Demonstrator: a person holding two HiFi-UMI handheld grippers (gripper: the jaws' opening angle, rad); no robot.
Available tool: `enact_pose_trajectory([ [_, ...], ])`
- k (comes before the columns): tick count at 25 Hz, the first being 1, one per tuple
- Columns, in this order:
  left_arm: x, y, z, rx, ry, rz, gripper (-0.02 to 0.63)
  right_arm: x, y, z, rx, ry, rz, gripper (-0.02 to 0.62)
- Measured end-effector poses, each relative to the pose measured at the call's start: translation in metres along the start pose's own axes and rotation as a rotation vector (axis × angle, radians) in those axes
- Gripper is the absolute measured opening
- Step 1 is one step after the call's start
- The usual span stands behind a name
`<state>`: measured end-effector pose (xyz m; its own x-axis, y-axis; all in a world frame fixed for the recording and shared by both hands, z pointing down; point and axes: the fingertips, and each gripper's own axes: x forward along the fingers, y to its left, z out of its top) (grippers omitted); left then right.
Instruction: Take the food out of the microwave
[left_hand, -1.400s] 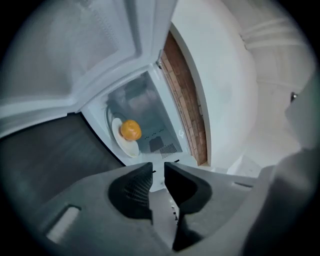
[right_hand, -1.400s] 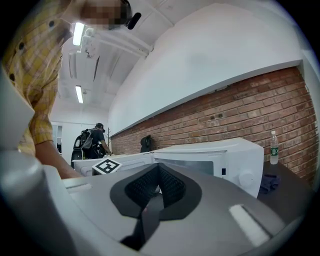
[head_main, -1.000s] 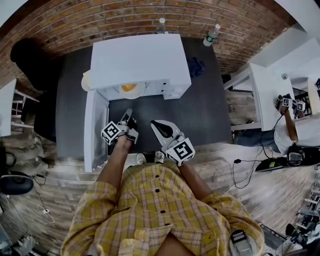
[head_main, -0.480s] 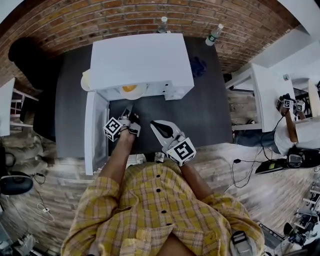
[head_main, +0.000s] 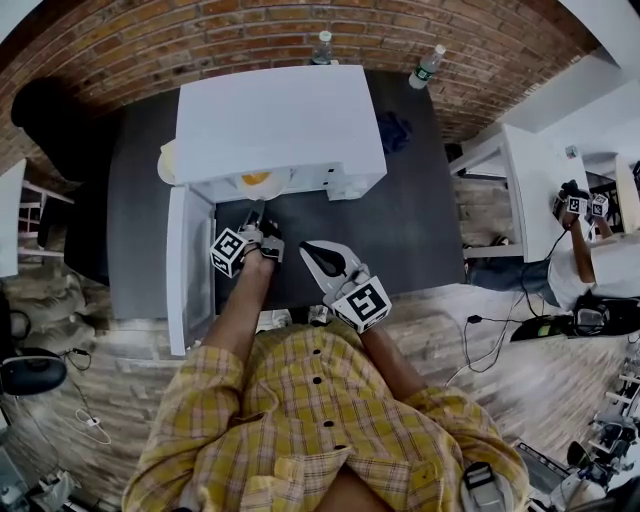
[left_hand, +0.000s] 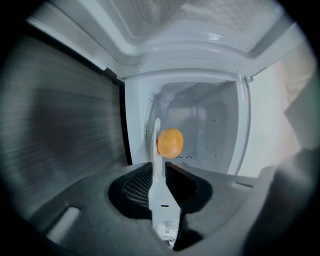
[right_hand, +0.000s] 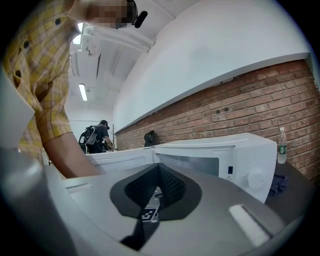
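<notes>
Plate (left_hand: 156, 132) rim is clamped edge-on in left gripper (left_hand: 159, 172) at the microwave's (head_main: 280, 120) front edge; likely stiff, slick, its orange (left_hand: 170, 143) may roll. Right gripper (right_hand: 158, 170) closed, empty.

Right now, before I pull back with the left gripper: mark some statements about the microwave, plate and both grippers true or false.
1. The door of the microwave is open. True.
2. The left gripper is shut on the rim of the plate. True.
3. The right gripper holds the orange. False: it is shut on nothing, above the table; the orange lies on the plate.
4. The plate stands on the table, clear of the microwave. False: it is at the cavity mouth, partly under the microwave's top.
5. Two bottles stand at the back of the table. True.
</notes>
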<state>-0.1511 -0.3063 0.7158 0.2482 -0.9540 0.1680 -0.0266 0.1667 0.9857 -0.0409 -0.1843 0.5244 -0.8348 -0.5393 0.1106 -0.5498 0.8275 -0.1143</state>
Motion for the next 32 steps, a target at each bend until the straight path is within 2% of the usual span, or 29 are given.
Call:
enact_pose_trajectory([
  [13,0.014,0.004,0.006,-0.044,-0.065,0.032,0.078,-0.004,-0.01,-0.007,0.008,0.009,-0.035,0.003],
  [17,0.016,0.009,0.012,-0.07,-0.103,0.036,0.051,-0.002,-0.01,-0.005,-0.031,0.016,-0.025,0.003],
  [24,0.02,0.008,0.012,-0.084,-0.12,0.04,0.051,-0.007,-0.012,-0.007,-0.01,0.029,-0.046,0.003],
  [27,0.02,0.008,0.013,-0.08,-0.132,0.05,0.015,-0.009,-0.013,-0.007,-0.011,0.024,-0.05,0.003],
  [32,0.016,0.008,0.015,-0.04,-0.137,0.062,0.011,-0.012,-0.014,-0.008,-0.009,0.027,-0.053,0.003],
])
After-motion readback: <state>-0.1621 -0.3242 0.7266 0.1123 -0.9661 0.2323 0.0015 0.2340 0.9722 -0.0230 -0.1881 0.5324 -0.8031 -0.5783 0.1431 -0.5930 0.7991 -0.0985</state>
